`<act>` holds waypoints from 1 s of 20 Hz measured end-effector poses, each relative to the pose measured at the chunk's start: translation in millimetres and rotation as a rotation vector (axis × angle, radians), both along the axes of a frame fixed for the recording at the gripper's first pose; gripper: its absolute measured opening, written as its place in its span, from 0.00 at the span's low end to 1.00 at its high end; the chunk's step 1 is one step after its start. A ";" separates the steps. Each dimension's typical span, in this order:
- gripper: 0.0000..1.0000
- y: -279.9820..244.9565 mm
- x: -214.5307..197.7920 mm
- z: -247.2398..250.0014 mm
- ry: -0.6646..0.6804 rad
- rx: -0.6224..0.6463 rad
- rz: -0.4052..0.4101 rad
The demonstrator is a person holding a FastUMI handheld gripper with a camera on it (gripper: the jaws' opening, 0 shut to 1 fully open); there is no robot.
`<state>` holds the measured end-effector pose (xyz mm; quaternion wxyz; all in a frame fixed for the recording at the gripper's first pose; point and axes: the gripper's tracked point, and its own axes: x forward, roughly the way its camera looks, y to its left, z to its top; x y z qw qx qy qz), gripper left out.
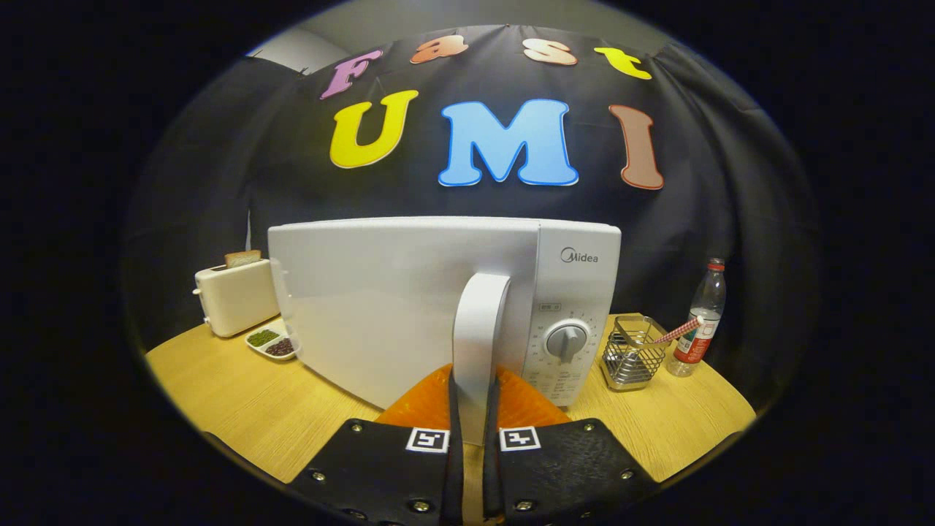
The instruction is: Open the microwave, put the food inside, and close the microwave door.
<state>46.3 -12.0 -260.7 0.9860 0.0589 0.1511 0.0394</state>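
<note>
Microwave [409, 307] door handle [478, 343], its long axis upright, stood pinched between the 2 fingers of the hand-held gripper [473, 409], just left of the dial [566, 341].

The microwave [409, 307] door's handle [478, 343] ran down between the gripper [473, 398] fingers, its lower end hidden there. The door covered the microwave's inside and part of the small dish [270, 342]. Panel markings under the dial [566, 341] were too small to read.
</note>
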 end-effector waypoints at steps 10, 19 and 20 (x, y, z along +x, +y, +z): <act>0.10 109.6 -112.6 27.2 -0.037 0.029 0.190; 0.10 226.5 -156.1 50.5 -0.105 0.029 0.089; 0.10 233.2 -157.0 52.0 -0.113 0.015 0.069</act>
